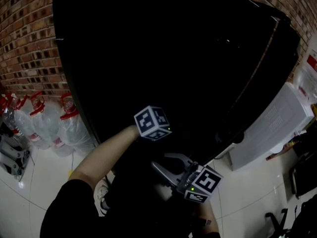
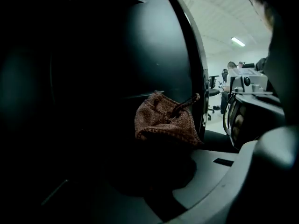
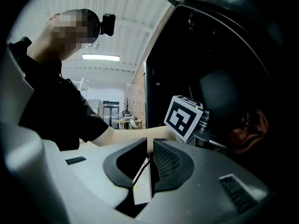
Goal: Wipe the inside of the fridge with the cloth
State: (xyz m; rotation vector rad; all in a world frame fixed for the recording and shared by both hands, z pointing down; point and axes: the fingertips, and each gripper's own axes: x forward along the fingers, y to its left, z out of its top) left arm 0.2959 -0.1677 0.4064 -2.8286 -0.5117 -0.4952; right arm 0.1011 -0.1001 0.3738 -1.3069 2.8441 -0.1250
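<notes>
The left tool (image 2: 161,136) is clamped shut on the cloth (image 2: 163,118), a reddish-brown knitted rag bunched at its tips. I have it reaching into the fridge (image 1: 173,58), whose open cavity is almost black from the head view. In the left gripper view the cloth sits in front of a dark curved inner wall, close to it, but I cannot tell whether the fabric is pressing on that wall or just short of it.

The right tool (image 3: 148,167) hangs outside the opening, low and near my body, its jaws drawn together with only a thin slit between them and nothing in it. From its camera I see the left tool's marker cube (image 3: 184,117) with the cloth beyond it in the gloom.

I judge the wiping to be at an early or middle stage: the cloth is picked up and is inside. No surface looks visibly cleaned or streaked in this dark, so I count the walls, shelves and floor of the cavity as left to do.
</notes>
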